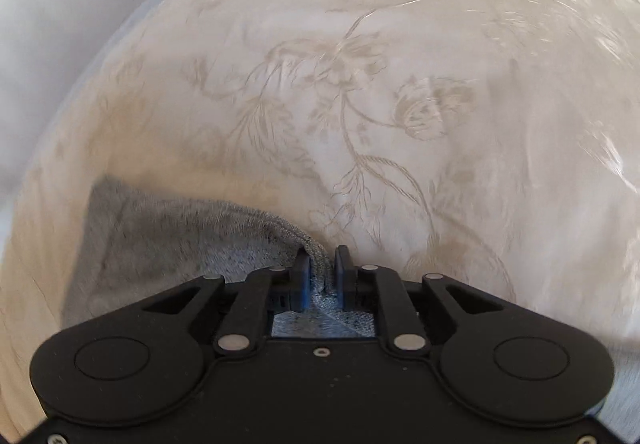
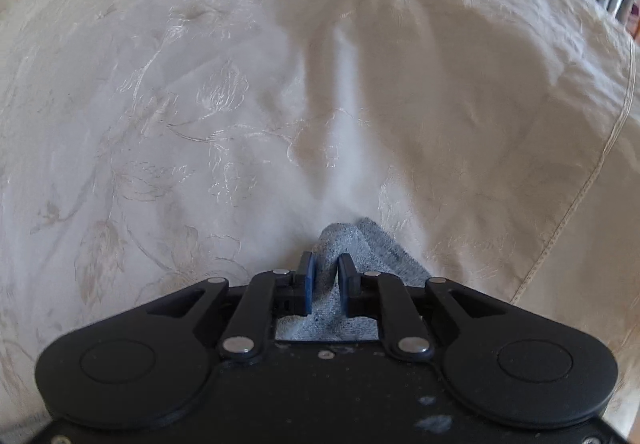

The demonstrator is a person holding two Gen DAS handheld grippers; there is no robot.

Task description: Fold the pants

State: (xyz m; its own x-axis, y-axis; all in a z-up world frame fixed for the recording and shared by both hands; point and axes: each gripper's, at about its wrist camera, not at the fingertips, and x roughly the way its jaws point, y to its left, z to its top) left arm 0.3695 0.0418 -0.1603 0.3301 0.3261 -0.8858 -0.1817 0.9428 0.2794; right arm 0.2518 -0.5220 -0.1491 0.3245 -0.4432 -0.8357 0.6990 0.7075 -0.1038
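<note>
Black linkage arms of the left gripper [image 1: 322, 264] fill the near foreground, its jaws pinched narrow on a bunched edge of the grey pants [image 1: 160, 236], which spread away to the left over the cream floral bedspread [image 1: 360, 92]. Likewise, the right gripper [image 2: 325, 270] clamps a grey fold of the pants [image 2: 360, 240], lying on the wrinkled bedspread [image 2: 240, 84].

The pants [image 1: 168, 236] are spread on the bedspread [image 1: 360, 104], extending left of the left gripper [image 1: 322, 264], between whose fingers a fold is pinched. In the right view, the pants [image 2: 360, 248] are clamped in the right gripper [image 2: 325, 272], with the bedspread [image 2: 200, 104] stretching ahead.
</note>
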